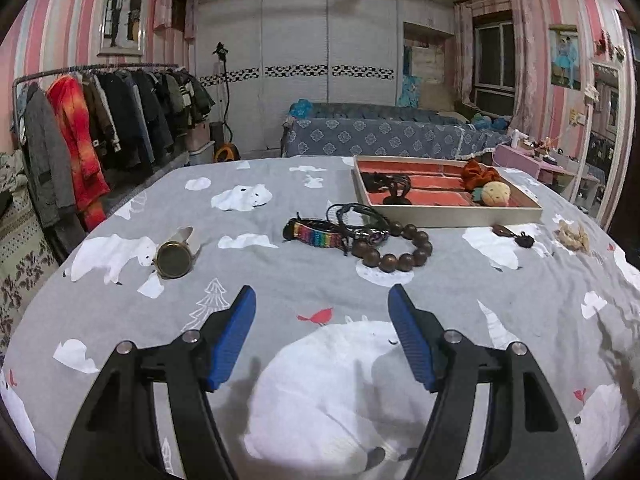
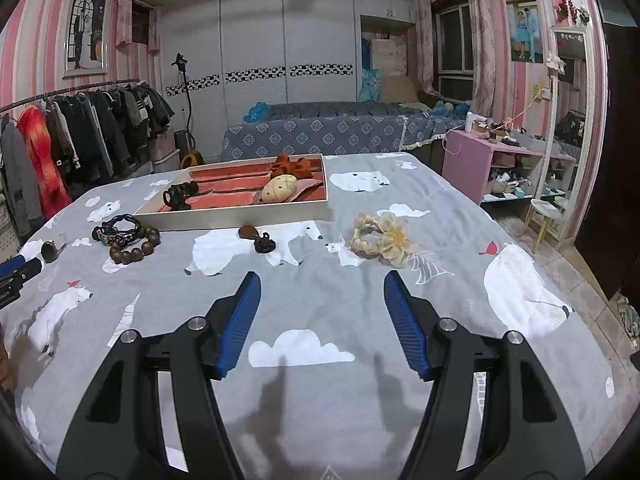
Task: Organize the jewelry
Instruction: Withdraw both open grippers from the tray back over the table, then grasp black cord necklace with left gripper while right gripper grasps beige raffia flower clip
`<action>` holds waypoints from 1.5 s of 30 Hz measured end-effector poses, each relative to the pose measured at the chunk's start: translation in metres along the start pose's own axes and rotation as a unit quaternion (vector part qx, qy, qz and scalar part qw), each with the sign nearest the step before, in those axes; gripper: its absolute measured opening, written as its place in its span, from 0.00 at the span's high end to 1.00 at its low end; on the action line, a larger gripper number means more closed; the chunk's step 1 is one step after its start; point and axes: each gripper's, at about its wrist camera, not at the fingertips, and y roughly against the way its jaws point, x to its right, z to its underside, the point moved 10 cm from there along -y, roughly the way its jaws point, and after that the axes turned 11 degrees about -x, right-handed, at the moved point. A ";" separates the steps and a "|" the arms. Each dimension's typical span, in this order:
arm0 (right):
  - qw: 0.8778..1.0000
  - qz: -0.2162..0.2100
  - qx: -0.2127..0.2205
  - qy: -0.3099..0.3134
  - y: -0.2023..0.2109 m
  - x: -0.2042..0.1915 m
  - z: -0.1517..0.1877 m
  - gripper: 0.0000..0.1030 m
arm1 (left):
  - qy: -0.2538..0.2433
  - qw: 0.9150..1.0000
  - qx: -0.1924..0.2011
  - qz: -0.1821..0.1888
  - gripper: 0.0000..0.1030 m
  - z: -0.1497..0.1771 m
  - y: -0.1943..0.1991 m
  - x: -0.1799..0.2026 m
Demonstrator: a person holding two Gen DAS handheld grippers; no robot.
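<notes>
The left gripper (image 1: 322, 294) is nearest, above the grey bed sheet (image 1: 320, 280), with its blue pads apart and nothing between them. The right gripper (image 2: 322, 280) stands the same way over the sheet, spread and empty.

A little further lies the loose jewelry. In front of the left gripper there is a watch (image 1: 174, 260) on the left side, then a rainbow bracelet (image 1: 314, 234), which touches a black cord bracelet (image 1: 356, 216) and a wooden bead bracelet (image 1: 394, 246). To the right lies a small brown pendant (image 1: 510, 234) on a black cord. In front of the right gripper lies a beige flower hair tie (image 2: 380, 238).

Behind these things stands the tray (image 1: 452, 216) with red compartments. It holds a dark hair clip (image 1: 394, 192), an orange scrunchie (image 1: 478, 174) and a round beige ornament (image 1: 496, 194).
</notes>
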 end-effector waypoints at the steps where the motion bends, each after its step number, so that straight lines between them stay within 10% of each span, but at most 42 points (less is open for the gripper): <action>1: 1.000 0.002 -0.001 0.001 -0.001 0.001 -0.001 0.38 | 0.001 1.000 0.000 -0.002 0.34 -0.001 -0.001 -0.002; 30: 0.993 0.042 -0.081 0.073 -0.154 0.069 -0.083 0.38 | -0.017 0.998 -0.059 -0.031 0.36 -0.095 -0.132 0.026; 37: 0.989 0.046 -0.119 0.074 -0.179 0.075 -0.075 0.39 | -0.039 0.993 -0.103 -0.040 0.66 -0.092 -0.171 0.022; 45: 0.981 0.037 -0.170 0.081 -0.202 0.074 -0.064 0.83 | -0.051 0.991 -0.116 -0.042 0.84 -0.085 -0.187 0.022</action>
